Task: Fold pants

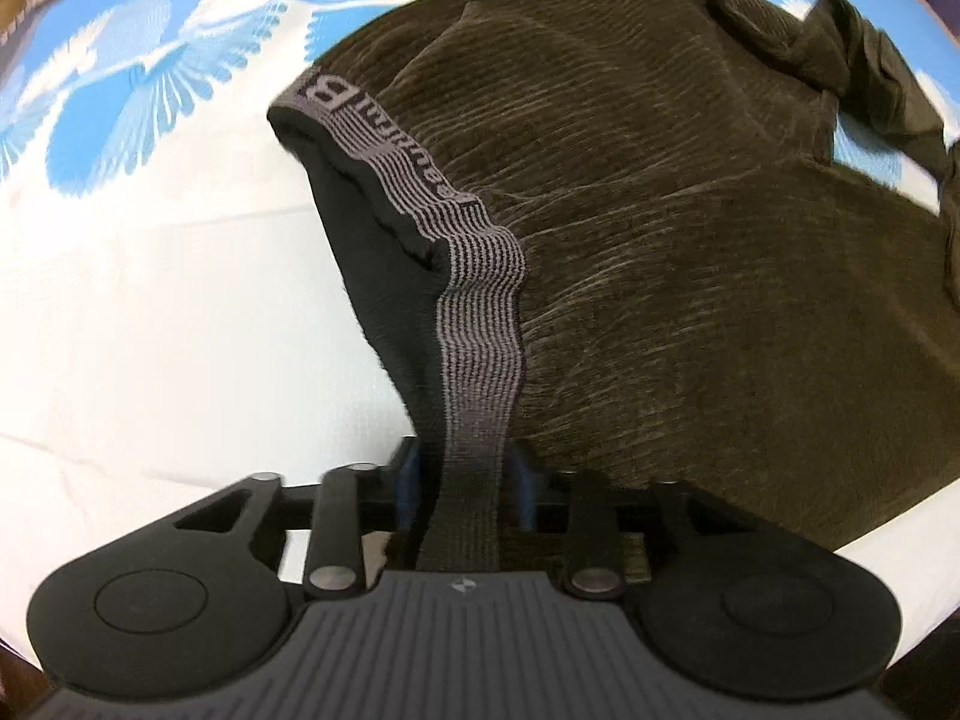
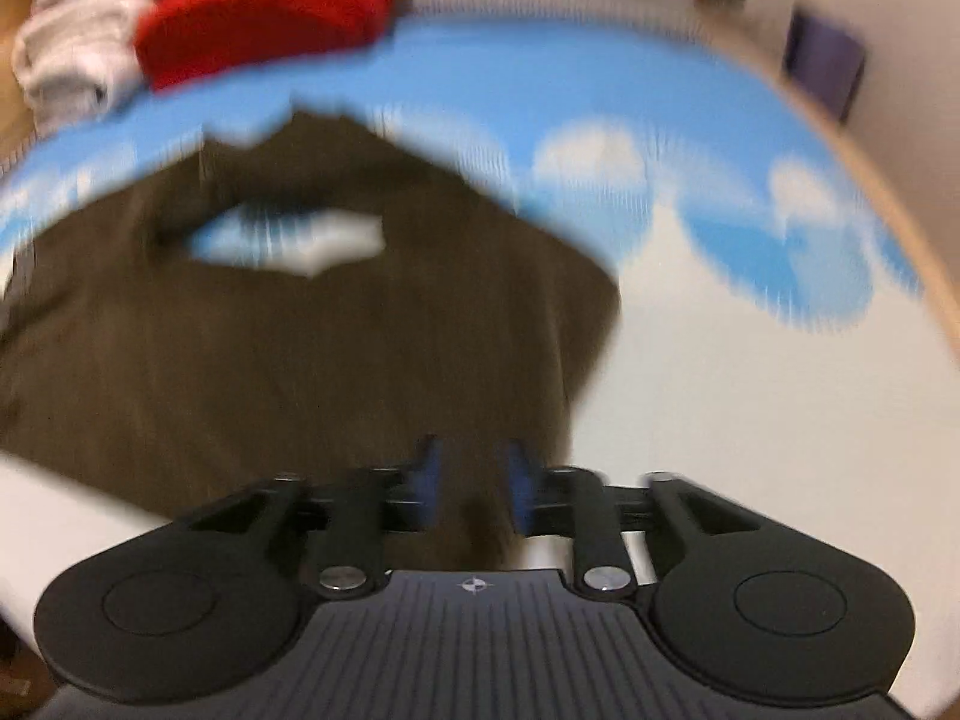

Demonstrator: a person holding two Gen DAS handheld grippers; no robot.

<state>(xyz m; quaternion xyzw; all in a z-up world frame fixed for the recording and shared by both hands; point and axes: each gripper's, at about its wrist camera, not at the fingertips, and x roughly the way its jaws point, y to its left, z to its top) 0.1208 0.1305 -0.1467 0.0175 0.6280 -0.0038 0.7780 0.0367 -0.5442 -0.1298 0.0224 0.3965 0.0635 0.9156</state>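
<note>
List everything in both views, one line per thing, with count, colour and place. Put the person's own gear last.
pants: one pair, dark olive-brown ribbed fabric, spread over the bed cover.
waistband: one, grey with fine dark stripes and lettering, along the left edge of the pants, running down into the left hand-held gripper.
bed cover: one, white with a blue and white fan pattern, under the pants.
red cloth: one, red, far left at the back of the right view, blurred.
pale laundry pile: one heap, off-white and beige, beside the red cloth.
left hand-held gripper: one, black with blue pads, shut on the waistband.
right hand-held gripper: one, black with blue pads, at the near edge of the pants; grip unclear through blur.
</note>
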